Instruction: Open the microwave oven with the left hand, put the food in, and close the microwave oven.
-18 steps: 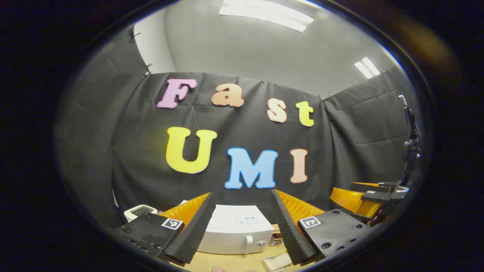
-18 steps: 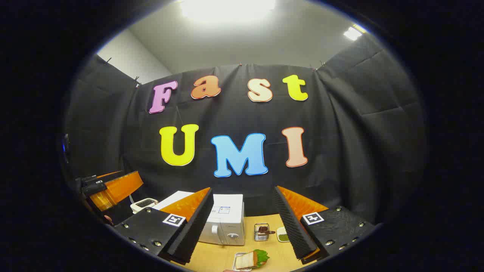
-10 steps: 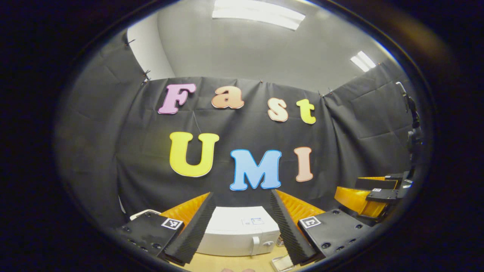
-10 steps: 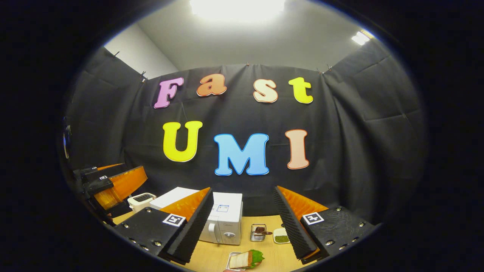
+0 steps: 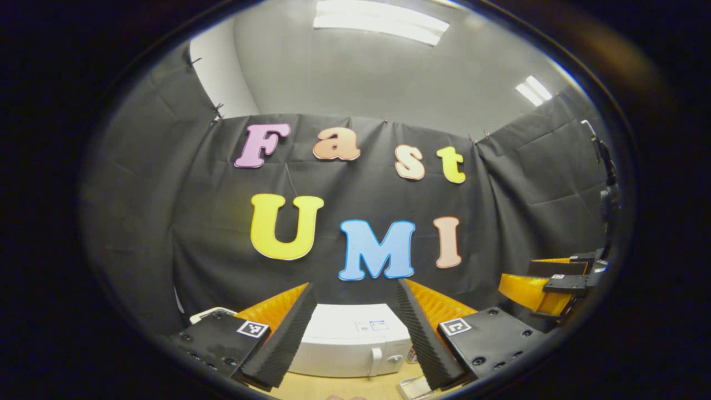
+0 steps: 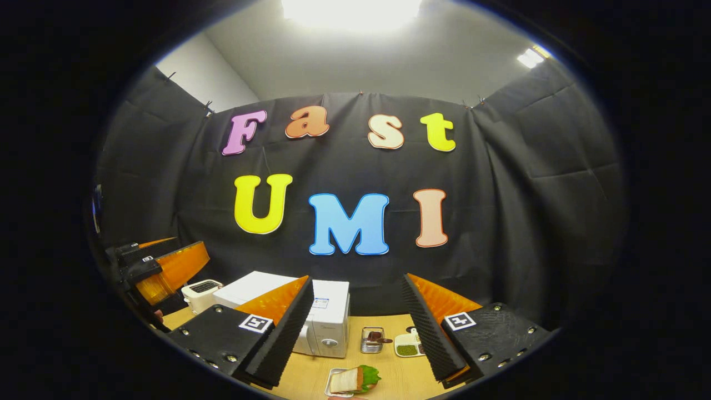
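1. Sitting straight ahead of my left gripper, the white microwave oven shows in the gap between its 2 fingers, door shut, with the handle and a round knob toward the right end of its front.
2. From my right gripper the same oven lies ahead and to the left, partly hidden behind the left finger.
3. Ahead and low between the right gripper's fingers lies the food: a sandwich with green lettuce on a small tray, on the wooden table, in front of the oven and apart from it.
4. My left gripper is spread wide and grips nothing.
5. My right gripper is spread just as wide, with nothing between its fingers.
6. Right of the oven, in the right gripper view, stand a small metal basket and a white dish of green bits.
7. Left of the oven a white toaster stands on the table.
8. At the far left of the right gripper view I see my other gripper, held up off the table.
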Demonstrator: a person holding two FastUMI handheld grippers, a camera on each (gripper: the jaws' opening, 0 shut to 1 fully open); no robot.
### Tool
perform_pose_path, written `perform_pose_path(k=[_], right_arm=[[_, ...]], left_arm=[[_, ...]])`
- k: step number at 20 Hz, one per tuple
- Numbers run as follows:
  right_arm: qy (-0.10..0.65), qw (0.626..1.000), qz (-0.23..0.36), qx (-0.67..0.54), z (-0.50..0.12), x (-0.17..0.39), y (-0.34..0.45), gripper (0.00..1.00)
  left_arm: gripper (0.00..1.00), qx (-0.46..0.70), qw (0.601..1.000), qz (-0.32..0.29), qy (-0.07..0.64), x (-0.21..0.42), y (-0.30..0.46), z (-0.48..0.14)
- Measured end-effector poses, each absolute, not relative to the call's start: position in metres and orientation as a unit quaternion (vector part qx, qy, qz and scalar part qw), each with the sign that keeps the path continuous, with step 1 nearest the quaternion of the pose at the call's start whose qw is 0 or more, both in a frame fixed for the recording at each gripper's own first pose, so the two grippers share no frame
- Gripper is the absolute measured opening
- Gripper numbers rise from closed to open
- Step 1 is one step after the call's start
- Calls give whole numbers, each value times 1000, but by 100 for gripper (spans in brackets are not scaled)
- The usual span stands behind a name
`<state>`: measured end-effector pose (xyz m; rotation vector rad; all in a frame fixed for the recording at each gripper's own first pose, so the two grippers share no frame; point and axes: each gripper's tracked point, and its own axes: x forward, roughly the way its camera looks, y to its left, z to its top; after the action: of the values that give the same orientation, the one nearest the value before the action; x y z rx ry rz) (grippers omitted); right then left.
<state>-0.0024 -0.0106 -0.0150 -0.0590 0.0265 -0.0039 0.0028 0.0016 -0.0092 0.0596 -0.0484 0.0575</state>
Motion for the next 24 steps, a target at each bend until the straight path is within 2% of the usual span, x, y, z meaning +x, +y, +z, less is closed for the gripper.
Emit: perform_pose_path(k=[9,11,13,24], right_arm=[[43,999,-15,-19,-38,8,-61,96],[51,998,-19,-16,-45,9,-72,96],[56,998,-18,-15,-51,11,-78,96],[76,996,-43,-24,-73,9,-103,96]], left_arm=[[96,35,999,13,34,40,-26,-100],[94,33,998,8,56,49,-31,-133],[98,32,997,10,69,59,-31,-159],[94,53,980,-3,194,129,-31,-337]])
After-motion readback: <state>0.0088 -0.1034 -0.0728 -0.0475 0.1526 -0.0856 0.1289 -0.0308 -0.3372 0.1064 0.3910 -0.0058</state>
